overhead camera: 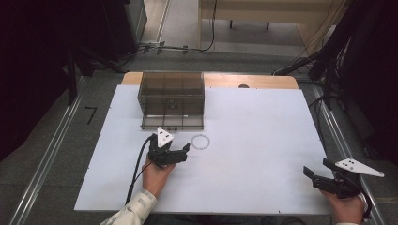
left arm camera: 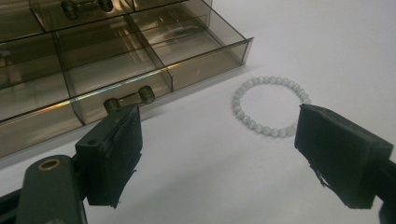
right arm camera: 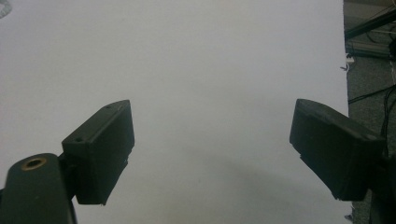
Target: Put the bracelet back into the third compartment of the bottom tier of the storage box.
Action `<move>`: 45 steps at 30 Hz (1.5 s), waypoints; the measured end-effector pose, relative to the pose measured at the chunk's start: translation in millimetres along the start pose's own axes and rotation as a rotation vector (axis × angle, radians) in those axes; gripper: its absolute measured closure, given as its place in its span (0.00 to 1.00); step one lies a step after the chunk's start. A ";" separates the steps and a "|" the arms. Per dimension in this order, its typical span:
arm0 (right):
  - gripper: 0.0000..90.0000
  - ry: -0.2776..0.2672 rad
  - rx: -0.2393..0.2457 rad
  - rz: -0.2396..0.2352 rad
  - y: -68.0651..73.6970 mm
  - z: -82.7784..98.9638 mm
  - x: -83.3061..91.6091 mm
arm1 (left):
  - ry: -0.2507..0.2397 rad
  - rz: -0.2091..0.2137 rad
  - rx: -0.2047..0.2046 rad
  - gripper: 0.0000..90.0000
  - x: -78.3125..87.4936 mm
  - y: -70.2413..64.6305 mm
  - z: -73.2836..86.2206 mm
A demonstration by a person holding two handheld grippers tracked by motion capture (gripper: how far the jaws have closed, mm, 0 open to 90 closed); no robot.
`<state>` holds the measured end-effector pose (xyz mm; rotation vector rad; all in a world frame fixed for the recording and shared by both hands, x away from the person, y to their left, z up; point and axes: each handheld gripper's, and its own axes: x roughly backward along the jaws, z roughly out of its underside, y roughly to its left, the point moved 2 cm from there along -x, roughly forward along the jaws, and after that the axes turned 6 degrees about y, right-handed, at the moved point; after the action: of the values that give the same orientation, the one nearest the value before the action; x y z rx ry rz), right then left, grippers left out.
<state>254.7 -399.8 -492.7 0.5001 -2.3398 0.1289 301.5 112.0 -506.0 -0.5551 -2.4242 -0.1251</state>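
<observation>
A pale beaded bracelet [overhead camera: 200, 141] lies flat on the white table, just in front of a smoky transparent drawer box [overhead camera: 172, 99]. In the left gripper view the bracelet [left arm camera: 269, 105] sits beyond the right jaw, and the box's open drawer [left arm camera: 116, 60] with its small metal handle [left arm camera: 129, 98] lies ahead of the left jaw. My left gripper [overhead camera: 179, 153] is open, a short way left of the bracelet, holding nothing. My right gripper [overhead camera: 315, 168] is open near the table's right front corner, over bare tabletop [right arm camera: 205, 93].
The white table top [overhead camera: 263, 136] spreads wide between the two grippers. Its right edge [right arm camera: 344, 60] runs close to the right gripper, with cables and grey floor beyond. Metal rails flank the table on both sides.
</observation>
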 end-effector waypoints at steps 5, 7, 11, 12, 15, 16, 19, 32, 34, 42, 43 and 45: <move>0.14 0.001 0.000 0.001 -0.1 0.1 -0.2 | 0.002 0.005 -0.004 0.18 -5.1 -3.1 -0.9; 0.14 0.001 0.000 0.000 0.2 0.0 -0.1 | 0.004 0.009 -0.002 0.20 -7.0 -4.5 -1.5; 0.14 0.000 0.000 0.003 -0.4 0.1 -0.1 | 0.004 0.010 0.005 0.22 -11.3 -6.8 -3.5; 0.14 0.000 0.000 0.003 -0.4 0.1 -0.1 | 0.005 0.009 0.004 0.22 -12.5 -7.3 -3.9; 0.14 -0.002 -0.001 0.002 -0.7 0.4 0.0 | 0.009 0.007 0.005 0.24 -16.0 -8.5 -4.8; 0.14 -0.002 -0.001 0.002 -0.7 0.4 0.0 | 0.012 0.006 0.004 0.24 -17.2 -8.6 -5.0; 0.14 -0.002 -0.004 0.000 -0.7 0.5 0.2 | 0.016 0.003 0.010 0.26 -21.1 -8.8 -5.9; 0.14 0.000 -0.001 0.002 -0.9 0.2 -0.2 | 0.053 -0.022 0.041 0.38 -34.7 -6.2 -7.3; 0.14 0.000 0.000 0.003 -0.7 0.0 -0.2 | 0.062 -0.026 0.039 0.39 -36.1 -6.5 -7.7; 0.14 0.000 -0.001 0.002 -0.4 -0.3 -0.5 | 0.083 -0.032 0.027 0.42 -40.2 -8.4 -10.5; 0.14 0.000 -0.001 0.002 -0.5 -0.2 -0.4 | 0.086 -0.032 0.028 0.42 -40.9 -8.9 -11.0; 0.14 0.000 -0.002 0.003 -0.7 -0.1 -0.2 | 0.092 -0.034 0.023 0.43 -42.6 -10.3 -12.1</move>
<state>255.2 -400.3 -492.8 0.4961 -2.3400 0.1281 334.2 84.7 -522.0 -0.4880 -2.3435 -0.1337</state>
